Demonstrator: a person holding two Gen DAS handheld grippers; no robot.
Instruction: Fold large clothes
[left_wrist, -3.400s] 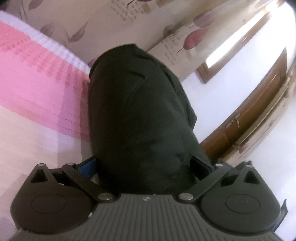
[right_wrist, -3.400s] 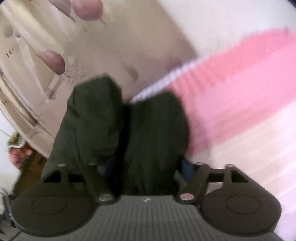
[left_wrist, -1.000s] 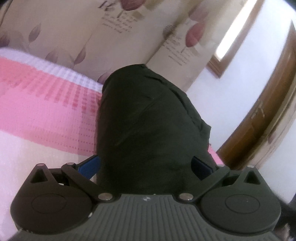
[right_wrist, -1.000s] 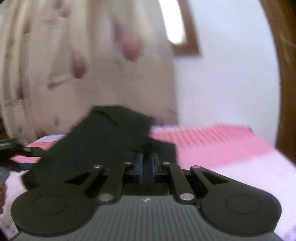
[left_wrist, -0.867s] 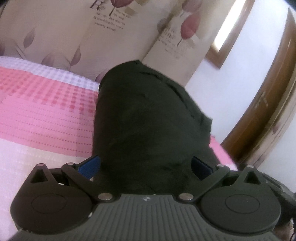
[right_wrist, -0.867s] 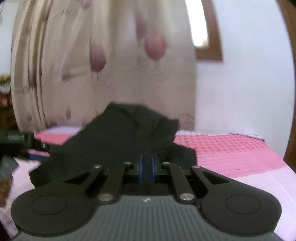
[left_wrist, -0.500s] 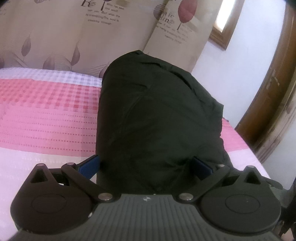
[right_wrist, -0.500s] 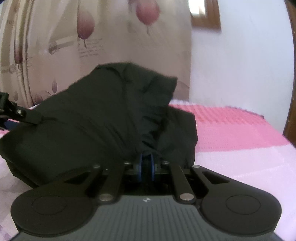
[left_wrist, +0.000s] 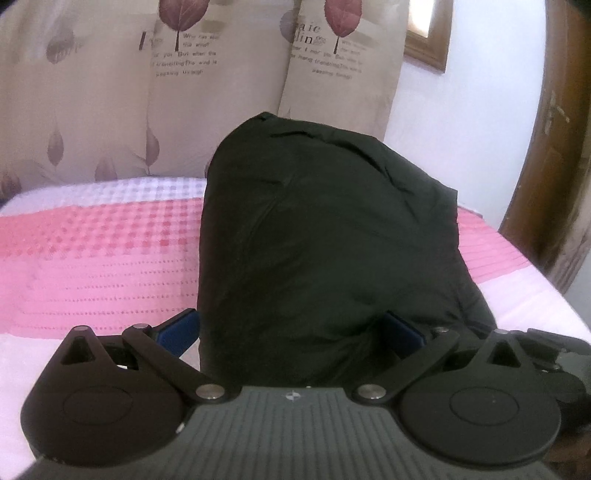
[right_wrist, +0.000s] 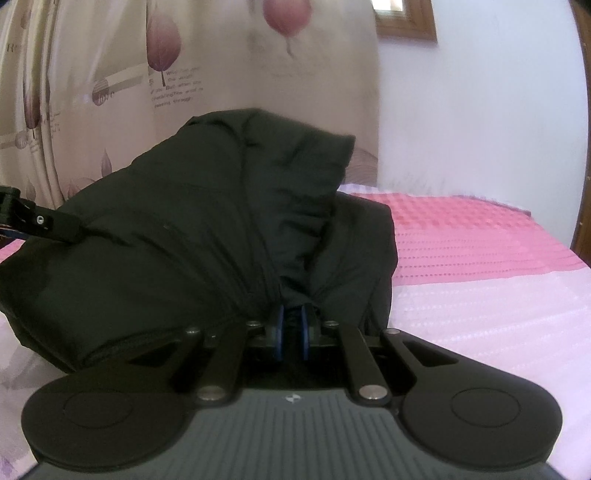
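Observation:
A bulky black garment (left_wrist: 325, 240) lies bunched on the pink and white bed (left_wrist: 103, 251). My left gripper (left_wrist: 290, 326) has its blue pads (left_wrist: 177, 330) set wide on either side of a thick wad of the cloth and grips it. In the right wrist view the same garment (right_wrist: 192, 229) spreads to the left. My right gripper (right_wrist: 291, 326) is shut on a thin pinch of its edge, low over the sheet. The left gripper's finger (right_wrist: 44, 221) shows at the left edge, pressed into the cloth. The underside of the garment is hidden.
A beige curtain (left_wrist: 184, 92) with leaf prints hangs behind the bed. A white wall (right_wrist: 480, 110) and a wooden door frame (left_wrist: 554, 166) stand to the right. Bare bedspread (right_wrist: 480, 295) stretches right of the garment.
Both grippers keep their hold. The right one has come down, and the garment now rests on the bed. The left view has rolled level and shifted sideways along the bed.

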